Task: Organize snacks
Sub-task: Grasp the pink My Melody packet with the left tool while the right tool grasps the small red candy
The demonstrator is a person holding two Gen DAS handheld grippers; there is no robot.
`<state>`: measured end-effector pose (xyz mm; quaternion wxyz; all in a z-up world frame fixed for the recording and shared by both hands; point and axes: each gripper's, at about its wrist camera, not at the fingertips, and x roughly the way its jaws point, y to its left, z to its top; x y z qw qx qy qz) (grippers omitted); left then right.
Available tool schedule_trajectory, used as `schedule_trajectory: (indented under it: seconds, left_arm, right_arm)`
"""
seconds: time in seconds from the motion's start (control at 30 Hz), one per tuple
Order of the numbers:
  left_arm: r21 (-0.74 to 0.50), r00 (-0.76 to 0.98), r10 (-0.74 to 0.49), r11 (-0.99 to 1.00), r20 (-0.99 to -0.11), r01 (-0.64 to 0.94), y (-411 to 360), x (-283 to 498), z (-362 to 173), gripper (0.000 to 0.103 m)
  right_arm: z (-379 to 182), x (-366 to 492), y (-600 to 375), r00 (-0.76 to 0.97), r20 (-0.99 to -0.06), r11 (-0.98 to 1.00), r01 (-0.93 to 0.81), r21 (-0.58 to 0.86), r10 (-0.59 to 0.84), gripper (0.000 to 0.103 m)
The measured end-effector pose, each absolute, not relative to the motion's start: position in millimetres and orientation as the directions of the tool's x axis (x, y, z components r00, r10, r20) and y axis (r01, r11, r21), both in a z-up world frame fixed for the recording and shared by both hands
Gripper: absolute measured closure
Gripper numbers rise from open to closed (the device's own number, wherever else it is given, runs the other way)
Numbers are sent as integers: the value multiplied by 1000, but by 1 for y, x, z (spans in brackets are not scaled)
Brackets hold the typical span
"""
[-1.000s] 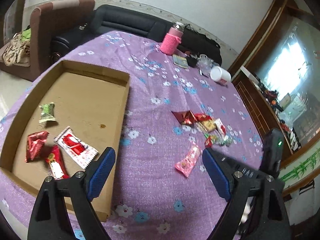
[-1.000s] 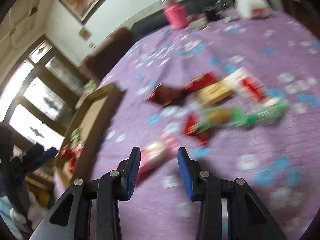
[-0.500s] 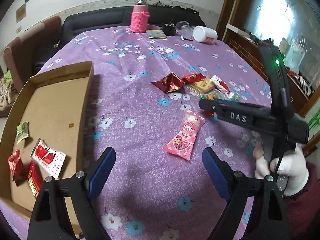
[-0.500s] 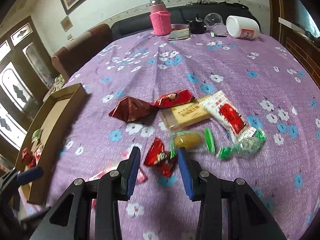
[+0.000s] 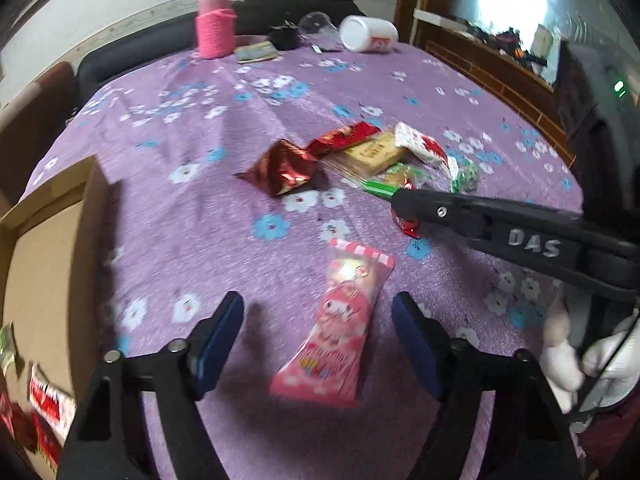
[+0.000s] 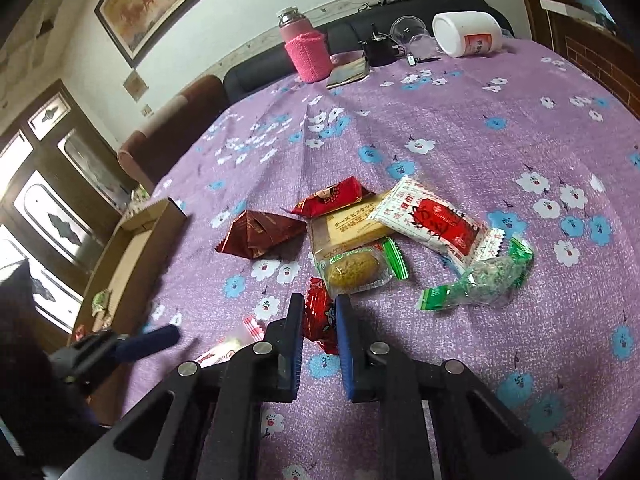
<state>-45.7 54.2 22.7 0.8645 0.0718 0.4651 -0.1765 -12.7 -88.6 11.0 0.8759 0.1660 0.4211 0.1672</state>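
A long pink snack packet lies on the purple flowered tablecloth between the fingers of my left gripper. Its jaws are closing, but both pads still stand clear of the packet. My right gripper is shut on a small red candy wrapper resting on the cloth. In the left wrist view that right gripper reaches in from the right over the same red candy. Beyond it lies a pile: a dark red pyramid packet, a biscuit pack, a white-and-red packet, green-wrapped snacks.
A shallow cardboard box holding a few snacks lies at the table's left edge. A pink-sleeved bottle, a tipped white jar and small items stand at the far edge before a dark sofa. A gloved hand holds the right gripper.
My left gripper swung right from the box and came down over the pink packet, its jaws narrowing. The right gripper's jaws closed onto the red candy.
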Motion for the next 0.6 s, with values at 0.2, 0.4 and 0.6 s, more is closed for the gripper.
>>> schedule_trajectory:
  seconds: [0.2, 0.4, 0.6]
  left_arm:
    - [3, 521, -222, 918, -824, 396, 46, -44, 18, 48]
    - [-103, 513, -288, 928, -809, 357, 66, -42, 26, 80]
    - [-227, 526, -364, 924, -769, 307, 95, -54, 40, 80]
  right_arm:
    - [17, -18, -99, 605, -634, 852, -153, 500, 481, 91]
    - [20, -26, -107, 606, -601, 820, -159, 551, 521, 95]
    - [25, -33, -97, 614, -653, 879, -156, 450, 443, 62]
